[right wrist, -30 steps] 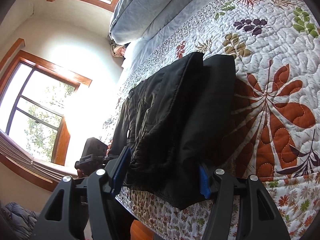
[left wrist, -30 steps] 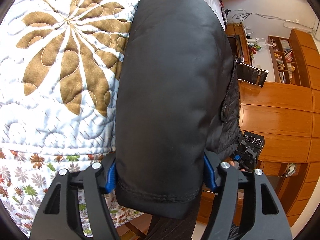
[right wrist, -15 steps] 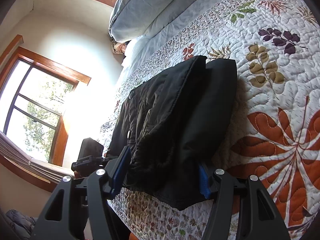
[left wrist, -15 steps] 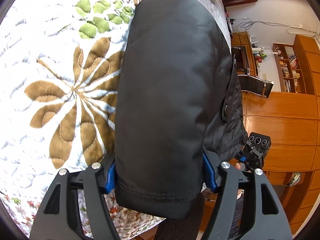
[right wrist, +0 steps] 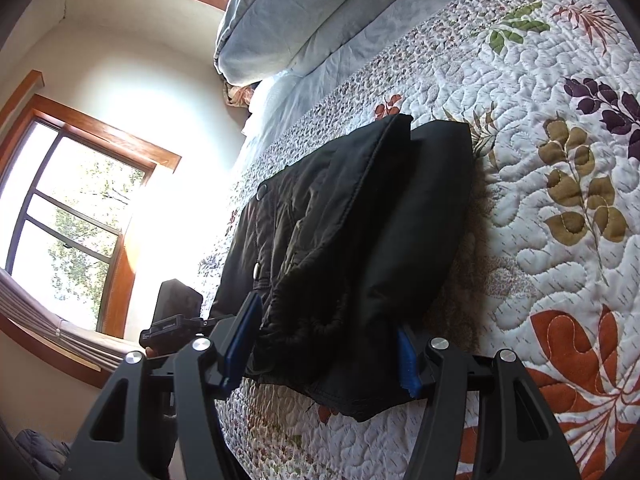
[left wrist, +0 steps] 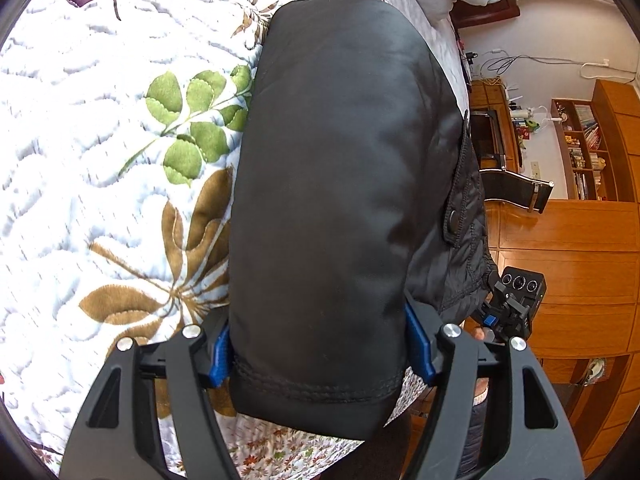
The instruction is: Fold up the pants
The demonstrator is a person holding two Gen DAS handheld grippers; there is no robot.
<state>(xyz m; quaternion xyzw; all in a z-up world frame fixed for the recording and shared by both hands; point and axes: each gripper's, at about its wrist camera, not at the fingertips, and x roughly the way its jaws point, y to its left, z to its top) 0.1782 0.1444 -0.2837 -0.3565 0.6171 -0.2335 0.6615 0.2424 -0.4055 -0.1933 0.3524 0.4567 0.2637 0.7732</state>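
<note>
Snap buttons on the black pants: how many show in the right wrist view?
2. One snap sits near the far upper edge of the pants; the other snap is lower, just above the right gripper. Folded layers may hide more.

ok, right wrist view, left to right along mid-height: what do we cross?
window → wall → black pants → quilt

Pants [left wrist: 336, 200] on quilt [left wrist: 100, 128] (near bed edge), pillows [right wrist: 288, 16] behind, window [right wrist: 68, 216] to left.
</note>
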